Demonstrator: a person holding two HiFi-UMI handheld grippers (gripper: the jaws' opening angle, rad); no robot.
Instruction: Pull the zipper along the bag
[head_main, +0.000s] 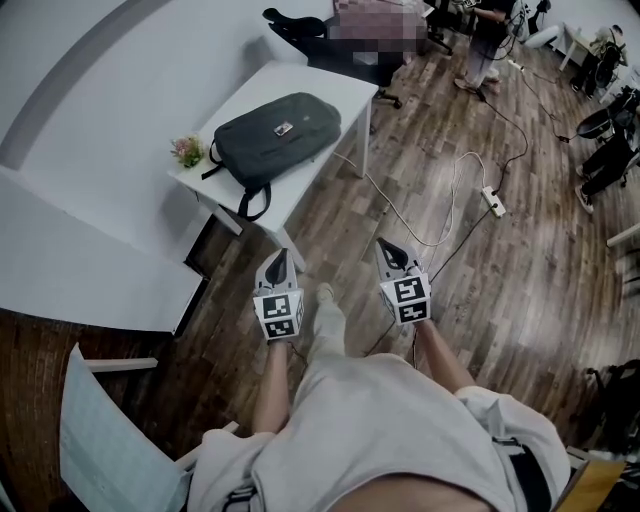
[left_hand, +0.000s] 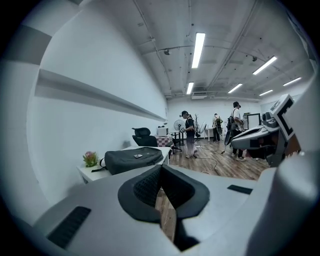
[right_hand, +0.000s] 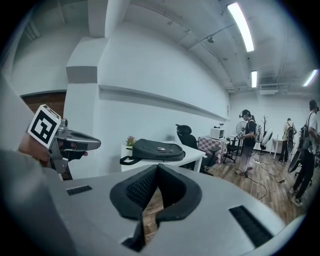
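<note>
A dark grey bag (head_main: 277, 134) lies flat on a small white table (head_main: 322, 88), with a small patch on its top and a strap hanging over the near edge. The same bag (left_hand: 133, 159) shows at mid-distance in the left gripper view and the bag (right_hand: 156, 149) likewise in the right gripper view. My left gripper (head_main: 279, 263) and right gripper (head_main: 391, 253) are held side by side above the wooden floor, well short of the table. Both are shut with nothing between their jaws. The zipper is too small to make out.
A small pot of pink flowers (head_main: 187, 150) stands on the table's left corner. A white cable and power strip (head_main: 494, 201) lie on the floor to the right. A white wall (head_main: 90, 110) runs along the left. A black office chair (head_main: 300, 27) and people stand beyond the table.
</note>
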